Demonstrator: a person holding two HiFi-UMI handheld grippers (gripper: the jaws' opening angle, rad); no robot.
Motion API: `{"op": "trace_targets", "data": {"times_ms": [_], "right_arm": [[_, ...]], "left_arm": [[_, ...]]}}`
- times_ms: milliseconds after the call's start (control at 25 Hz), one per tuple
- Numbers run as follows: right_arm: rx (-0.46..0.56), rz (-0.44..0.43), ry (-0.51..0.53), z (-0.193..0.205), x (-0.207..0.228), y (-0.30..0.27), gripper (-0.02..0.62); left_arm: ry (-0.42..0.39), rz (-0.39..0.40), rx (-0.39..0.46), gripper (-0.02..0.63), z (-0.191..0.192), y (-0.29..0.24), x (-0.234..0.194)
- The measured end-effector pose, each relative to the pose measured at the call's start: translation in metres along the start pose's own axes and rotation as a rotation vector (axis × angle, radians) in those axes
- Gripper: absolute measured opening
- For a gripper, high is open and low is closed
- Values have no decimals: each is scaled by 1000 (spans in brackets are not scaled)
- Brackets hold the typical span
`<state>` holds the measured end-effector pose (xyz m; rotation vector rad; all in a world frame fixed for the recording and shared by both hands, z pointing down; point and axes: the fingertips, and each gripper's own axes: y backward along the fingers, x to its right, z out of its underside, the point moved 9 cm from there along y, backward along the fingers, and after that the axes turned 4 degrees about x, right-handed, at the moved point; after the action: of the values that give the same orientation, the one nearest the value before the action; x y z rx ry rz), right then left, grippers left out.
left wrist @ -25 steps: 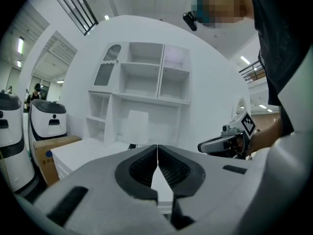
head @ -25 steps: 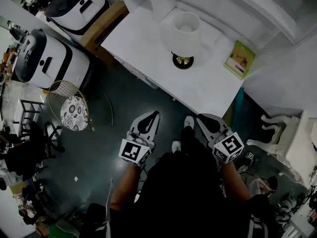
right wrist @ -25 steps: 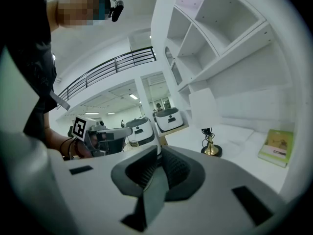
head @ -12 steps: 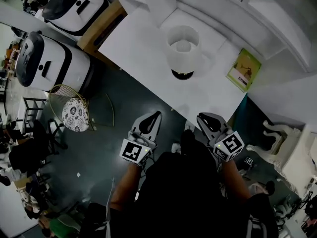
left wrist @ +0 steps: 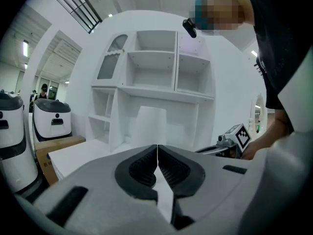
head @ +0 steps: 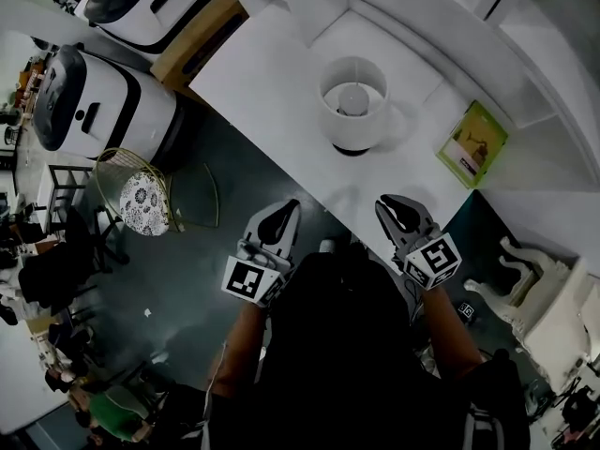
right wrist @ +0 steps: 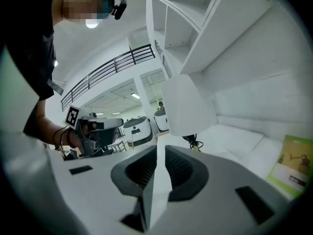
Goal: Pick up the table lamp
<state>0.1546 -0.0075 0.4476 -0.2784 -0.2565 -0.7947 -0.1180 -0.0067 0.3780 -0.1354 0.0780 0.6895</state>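
A white worktop (head: 272, 82) runs diagonally across the head view, backed by a white shelf unit (left wrist: 156, 67). Two large white machines stand on the floor beyond its left end, one (head: 103, 97) nearer and one (head: 150, 3) farther.

One table lamp (head: 352, 101), with a white drum shade and a dark base, stands upright near the middle of the worktop, touched by nothing.

There are two tools. The left tool (head: 292, 206) and the right tool (head: 384, 204) hover at the worktop's near edge, one to each side of the lamp and well apart from it. Both have their jaws pressed together with nothing between them.

One green card (head: 472, 142) lies flat to the lamp's right.

This looks like the approach step. Next, a tool probably needs to spread its jaws and reach across to the lamp's stem or base.
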Motion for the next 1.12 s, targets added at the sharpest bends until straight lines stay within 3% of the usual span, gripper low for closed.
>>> {"op": "trace_targets", "data": {"times_ms": [400,560,1120], "right_arm": [[0,37,31,20,22,-40,44],[5,56,76,30,40,-61,46],[-8,156,148,78,86,-119,48]], "left_arm": [[9,21,-62,18,21,-12,-19],[-30,43,-42,18,28,-25,-33],[79,36,-86,18,76,-23,-32]]}}
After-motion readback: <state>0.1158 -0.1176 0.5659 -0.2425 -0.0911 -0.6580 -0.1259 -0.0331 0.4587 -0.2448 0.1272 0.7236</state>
